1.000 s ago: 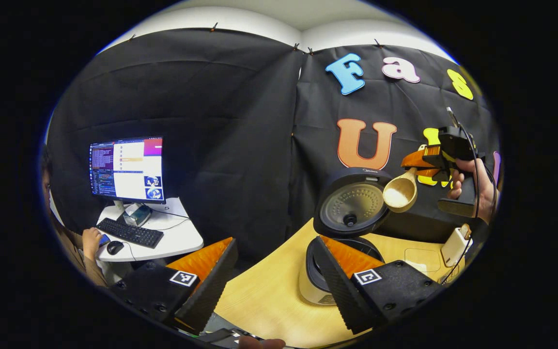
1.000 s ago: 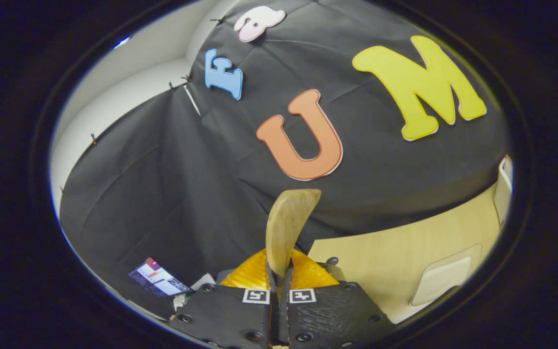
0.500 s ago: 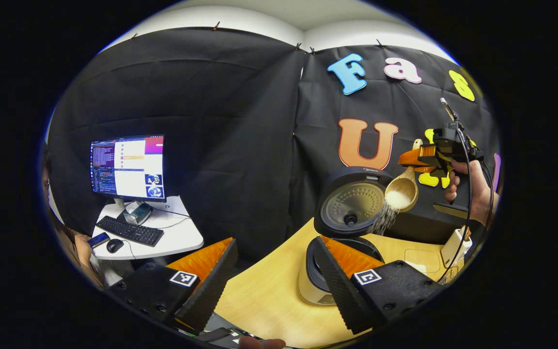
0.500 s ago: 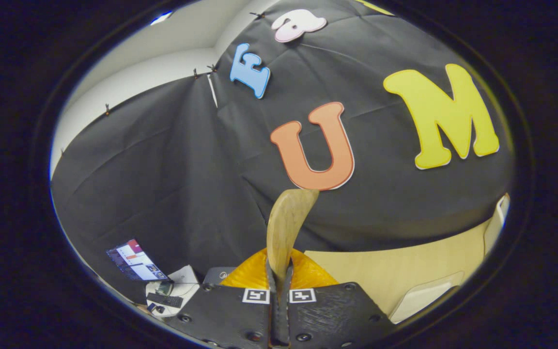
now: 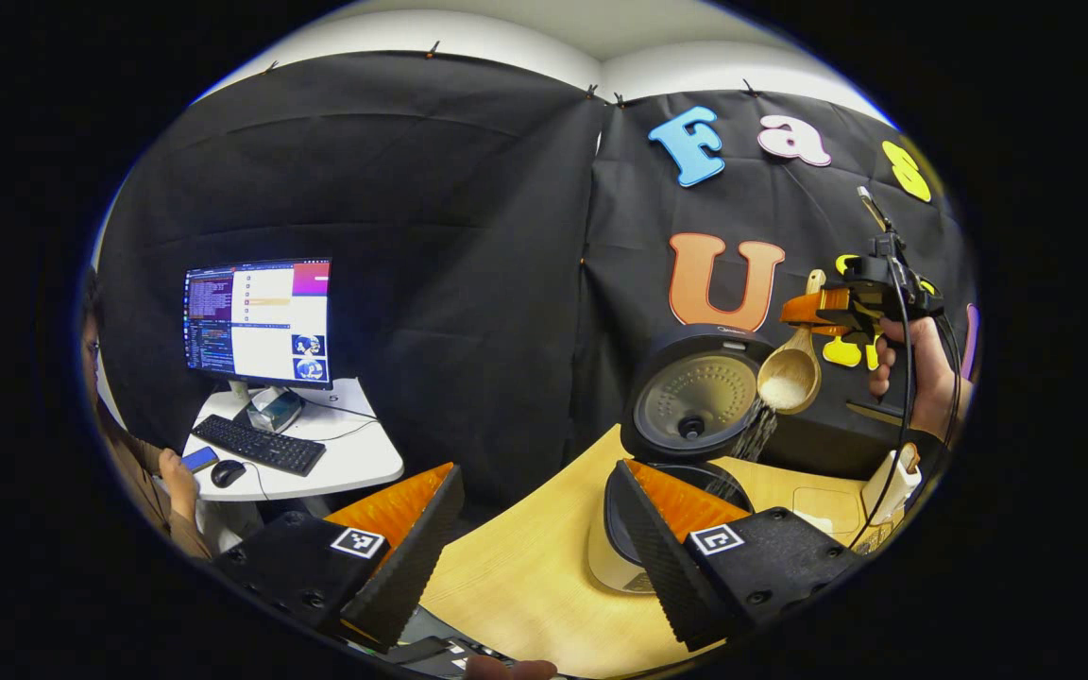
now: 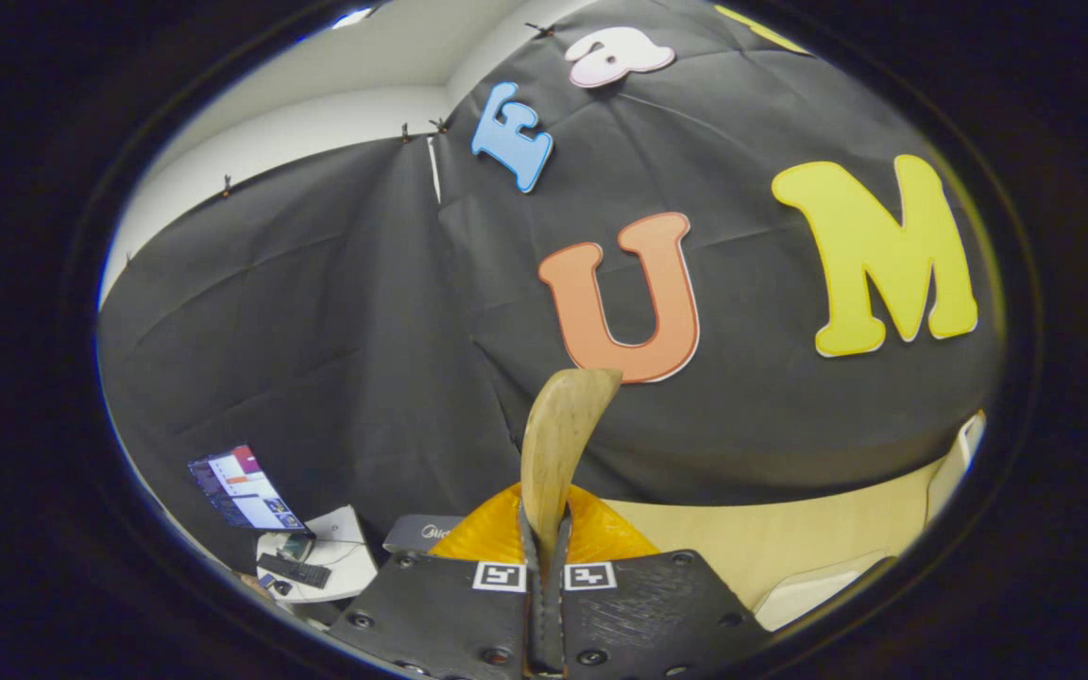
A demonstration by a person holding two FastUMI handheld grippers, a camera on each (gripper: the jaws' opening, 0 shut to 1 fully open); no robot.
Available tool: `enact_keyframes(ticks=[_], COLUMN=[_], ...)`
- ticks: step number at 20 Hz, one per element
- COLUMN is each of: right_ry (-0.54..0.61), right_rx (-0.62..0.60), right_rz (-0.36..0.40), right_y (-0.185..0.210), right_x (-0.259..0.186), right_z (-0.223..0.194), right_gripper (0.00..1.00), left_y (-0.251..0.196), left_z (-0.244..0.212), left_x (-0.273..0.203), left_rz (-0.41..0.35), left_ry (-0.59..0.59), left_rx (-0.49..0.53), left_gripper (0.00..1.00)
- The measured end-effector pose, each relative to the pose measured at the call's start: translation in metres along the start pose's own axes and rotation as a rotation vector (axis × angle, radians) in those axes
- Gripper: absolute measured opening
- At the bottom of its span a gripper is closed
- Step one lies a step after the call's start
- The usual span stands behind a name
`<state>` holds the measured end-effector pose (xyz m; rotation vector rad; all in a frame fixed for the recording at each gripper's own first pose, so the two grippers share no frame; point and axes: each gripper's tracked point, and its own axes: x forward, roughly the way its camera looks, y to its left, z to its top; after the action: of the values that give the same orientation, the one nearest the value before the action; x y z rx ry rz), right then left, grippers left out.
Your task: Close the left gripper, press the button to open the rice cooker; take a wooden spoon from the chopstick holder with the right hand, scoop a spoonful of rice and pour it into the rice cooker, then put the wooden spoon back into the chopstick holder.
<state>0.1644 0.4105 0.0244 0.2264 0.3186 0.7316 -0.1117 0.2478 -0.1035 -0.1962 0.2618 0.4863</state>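
In the left gripper view the rice cooker stands on the wooden table with its lid swung up. Above its pot, the wooden spoon is tipped and rice streams down from its bowl. The right gripper, held by a hand, is shut on the spoon's handle. My left gripper hangs open in front of the cooker, its right finger covering part of the pot. In the right gripper view the right gripper clamps the spoon, whose wood rises between the fingers.
A white container and a pale mat sit on the table to the right of the cooker. Far left, a person sits at a small white desk with a monitor and keyboard.
The spoon went from level to tipped, and rice now pours from it toward the cooker's pot. The right gripper rolled and pitched slightly. My left gripper stayed open, almost still.
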Motion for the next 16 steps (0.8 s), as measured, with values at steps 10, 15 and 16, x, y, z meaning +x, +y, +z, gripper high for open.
enact_keyframes(ticks=[10, 15, 16], right_ry=[-0.015, -0.025, -0.029], right_rx=[-0.083, -0.128, -0.142], right_rz=[-0.003, -0.002, -0.002], right_y=[0.008, 0.014, 0.015], right_x=[0.005, 0.007, 0.007], right_z=[0.0, -0.001, -0.002], right_gripper=[0.0, 0.0, 0.0], left_y=[0.008, 0.011, 0.012], left_z=[-0.004, -0.006, -0.006], left_x=[-0.001, -0.001, -0.002], left_rz=[0.011, 0.017, 0.019], left_ry=[0.0, 0.004, 0.003], left_rx=[-0.014, -0.025, -0.025], left_gripper=[1.0, 1.0, 1.0])
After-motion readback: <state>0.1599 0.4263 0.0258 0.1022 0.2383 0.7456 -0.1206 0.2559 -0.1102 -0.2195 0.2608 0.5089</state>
